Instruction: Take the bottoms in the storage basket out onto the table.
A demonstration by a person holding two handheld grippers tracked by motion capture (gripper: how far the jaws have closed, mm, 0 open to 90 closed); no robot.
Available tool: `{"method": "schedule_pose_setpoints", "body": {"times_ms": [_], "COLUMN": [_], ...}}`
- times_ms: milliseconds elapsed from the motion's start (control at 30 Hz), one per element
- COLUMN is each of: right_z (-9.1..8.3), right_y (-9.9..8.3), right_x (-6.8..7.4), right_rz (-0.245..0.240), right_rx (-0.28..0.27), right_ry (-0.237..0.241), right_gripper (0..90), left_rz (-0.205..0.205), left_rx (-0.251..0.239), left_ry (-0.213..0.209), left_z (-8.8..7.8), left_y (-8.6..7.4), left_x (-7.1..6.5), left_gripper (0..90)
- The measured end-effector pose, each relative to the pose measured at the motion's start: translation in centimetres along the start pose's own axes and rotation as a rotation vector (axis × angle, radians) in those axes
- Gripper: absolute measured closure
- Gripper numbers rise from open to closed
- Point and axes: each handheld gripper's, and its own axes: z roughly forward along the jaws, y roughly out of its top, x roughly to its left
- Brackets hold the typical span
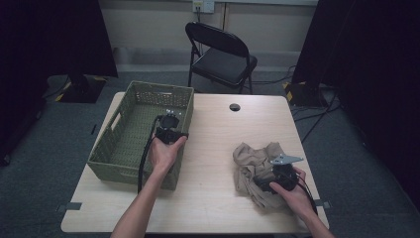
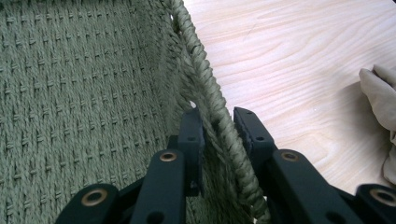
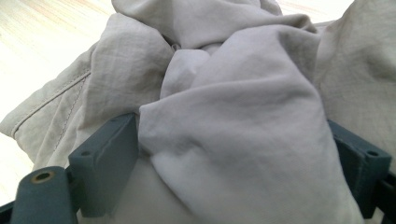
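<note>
From the high view, I am holding the left gripper at the right wall of the green woven basket, which sits on the left half of the wooden table. The right gripper is lying on the crumpled beige cloth near the table's front right corner, well apart from the basket. I am judging the step as steadying the basket while gathering the cloth to carry it across.

In the left gripper view, my jaws are straddling the basket's braided rim, one inside against the wall and one outside over the table. They are drawn in close on the rim, so I am treating this as a clamp on the basket. To do this well, I am keeping that hold firm and low so the basket is not tipping when the cloth arrives.

In the right gripper view, a thick fold of the cloth is bulging between the two jaws, which are standing wide on either side. I cannot tell whether they are pressing on it. Before lifting, I am wanting the fold seated deep between the pads and squeezed fully; loose fabric is likely to slip or trail, so I should be lifting high enough to clear the rim.
</note>
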Motion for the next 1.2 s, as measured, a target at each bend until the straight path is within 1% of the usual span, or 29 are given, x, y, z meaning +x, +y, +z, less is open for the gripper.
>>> {"method": "schedule_pose_setpoints", "body": {"times_ms": [200,333,400,433,500,567,600,633,667,700,733,767,800,833,867,900,933,967,1033,1067,1100,1133,1167,1200], "right_z": [0.0,0.0,0.0,0.0,0.0,0.0,0.0,0.0,0.0,0.0,0.0,0.0,0.0,0.0,0.0,0.0,0.0,0.0,0.1,0.1,0.1,0.1,0.1,0.1], "right_y": [0.0,0.0,0.0,0.0,0.0,0.0,0.0,0.0,0.0,0.0,0.0,0.0,0.0,0.0,0.0,0.0,0.0,0.0,0.0,0.0,0.0,0.0,0.0,0.0], "right_x": [0.0,0.0,0.0,0.0,0.0,0.0,0.0,0.0,0.0,0.0,0.0,0.0,0.0,0.0,0.0,0.0,0.0,0.0,0.0,0.0,0.0,0.0,0.0,0.0], "right_rz": [0.000,-0.001,0.000,0.000,-0.001,0.000,0.000,0.000,0.000,0.000,0.001,-0.002,0.000,0.000,-0.001,-0.001,0.000,0.001,-0.001,-0.001,-0.002,-0.001,0.000,0.000], "right_rx": [0.000,-0.001,0.000,0.000,0.001,0.001,0.001,0.001,0.000,0.001,0.000,0.000,0.000,0.000,0.000,0.001,0.000,0.000,0.000,-0.001,0.000,0.000,0.000,0.000], "right_ry": [0.000,0.000,0.000,0.001,-0.001,-0.001,0.000,0.000,0.000,0.000,0.000,0.000,0.000,0.000,0.000,-0.001,0.000,0.002,0.000,-0.001,0.000,0.000,-0.001,-0.002], "right_gripper": [13.0,13.0,13.0,13.0,13.0,13.0,13.0,13.0,13.0,13.0,13.0,13.0,13.0,12.9,13.0,12.9,12.9,12.9,12.9,12.9,12.9,12.9,12.9,12.9], "left_rz": [-0.024,-0.036,-0.036,-0.044,-0.042,-0.050,-0.047,-0.033,-0.013,0.011,0.032,0.034,0.040,0.050,0.070,0.078,0.073,0.075,0.084,0.091,0.090,0.091,0.087,0.083], "left_rx": [-0.009,-0.013,-0.015,-0.018,-0.024,-0.051,-0.062,-0.058,-0.064,-0.092,-0.109,-0.112,-0.122,-0.143,-0.163,-0.174,-0.175,-0.179,-0.171,-0.171,-0.175,-0.181,-0.188,-0.190], "left_ry": [0.022,0.027,0.011,0.002,-0.016,-0.045,-0.060,-0.053,-0.040,-0.040,-0.038,-0.040,-0.059,-0.074,-0.082,-0.089,-0.089,-0.086,-0.096,-0.087,-0.080,-0.081,-0.088,-0.093], "left_z": [-0.1,-0.3,-0.4,-0.5,-0.5,-0.9,-1.2,-1.5,-1.9,-2.4,-3.0,-3.4,-3.8,-4.2,-4.6,-5.0,-5.3,-5.7,-6.4,-6.7,-7.0,-7.4,-7.6,-7.8], "left_y": [-0.1,-0.3,-0.4,-0.5,-0.7,-0.7,-0.6,-0.5,-0.4,-0.4,-0.4,-0.4,-0.4,-0.5,-0.7,-1.0,-1.2,-1.5,-1.9,-2.1,-2.4,-2.6,-2.8,-3.1], "left_x": [0.2,0.5,0.7,0.8,1.0,1.4,1.5,1.6,1.7,1.8,2.1,2.4,2.7,2.9,3.2,3.6,4.1,4.5,5.2,5.5,5.8,6.2,6.6,7.0], "left_gripper": [74.1,73.9,73.2,72.6,70.2,61.8,57.4,56.9,53.9,52.7,52.9,53.4,52.4,53.7,54.3,54.5,54.4,55.2,56.4,56.4,56.4,56.4,55.6,52.3]}}
